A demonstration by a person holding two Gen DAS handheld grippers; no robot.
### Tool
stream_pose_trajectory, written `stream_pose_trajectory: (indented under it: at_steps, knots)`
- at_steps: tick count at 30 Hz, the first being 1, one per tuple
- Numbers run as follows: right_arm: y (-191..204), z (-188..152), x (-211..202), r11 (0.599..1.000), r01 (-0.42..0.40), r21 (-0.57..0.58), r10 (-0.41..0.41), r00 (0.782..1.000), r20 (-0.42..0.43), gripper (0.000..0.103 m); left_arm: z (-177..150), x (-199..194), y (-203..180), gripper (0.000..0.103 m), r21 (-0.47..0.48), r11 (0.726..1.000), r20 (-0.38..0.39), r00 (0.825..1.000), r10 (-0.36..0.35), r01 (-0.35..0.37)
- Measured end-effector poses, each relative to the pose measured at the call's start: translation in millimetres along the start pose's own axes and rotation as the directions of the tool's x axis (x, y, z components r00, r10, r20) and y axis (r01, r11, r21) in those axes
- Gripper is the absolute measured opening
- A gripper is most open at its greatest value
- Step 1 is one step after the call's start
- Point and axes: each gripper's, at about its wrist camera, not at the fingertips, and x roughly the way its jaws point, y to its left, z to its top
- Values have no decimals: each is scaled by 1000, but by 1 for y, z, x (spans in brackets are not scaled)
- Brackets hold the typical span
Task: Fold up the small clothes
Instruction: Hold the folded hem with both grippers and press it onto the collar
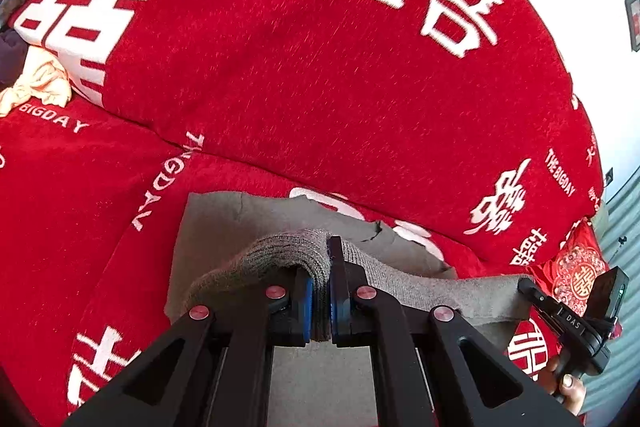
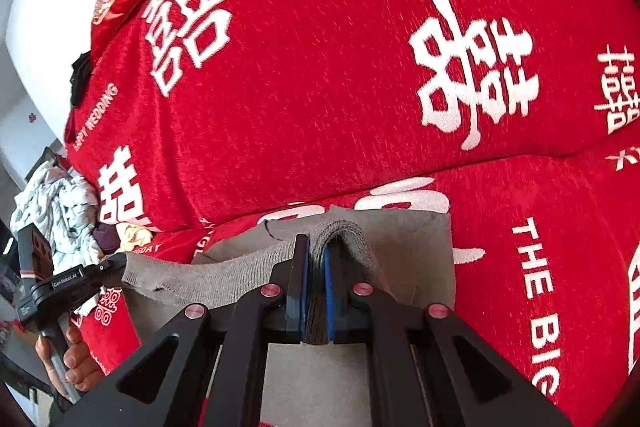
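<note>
A grey knit garment (image 1: 224,227) lies on a red bed cover, its near edge lifted and stretched between both grippers. My left gripper (image 1: 320,267) is shut on one bunched corner of the garment; the knit ribbing drapes over its blue pads. My right gripper (image 2: 316,267) is shut on the other corner of the grey garment (image 2: 408,247), which folds over its fingertips. Each gripper shows in the other's view: the right gripper (image 1: 528,285) at the far right, the left gripper (image 2: 116,261) at the left, both holding the taut edge.
A thick red quilt (image 1: 320,67) with white characters rises just behind the garment. A cream cloth (image 1: 40,83) and a pale crumpled pile of clothes (image 2: 60,203) lie at the left. A red embroidered cushion (image 1: 572,275) sits at the right. A hand (image 2: 76,359) holds the left gripper's handle.
</note>
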Motion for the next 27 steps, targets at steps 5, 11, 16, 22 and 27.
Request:
stream_pose_trajectory:
  at_steps: [5, 11, 16, 22, 27]
  knots:
    - [-10, 2, 24, 1000, 17, 22, -17, 1000, -22, 7, 4, 27, 7, 7, -18, 1000, -36, 999, 12, -12]
    - [-25, 6, 57, 997, 48, 55, -45, 997, -57, 7, 12, 67, 10, 7, -13, 999, -83, 996, 46, -47]
    - [-42, 7, 87, 993, 74, 90, -65, 993, -102, 7, 12, 105, 25, 7, -36, 996, -141, 987, 73, -79]
    - [-57, 3, 120, 987, 113, 115, -96, 985, -145, 7, 9, 136, 43, 7, -82, 993, -191, 979, 66, -83]
    - [-69, 1, 141, 977, 135, 163, -102, 975, -197, 7, 11, 155, 47, 7, -89, 991, -240, 968, 78, -102]
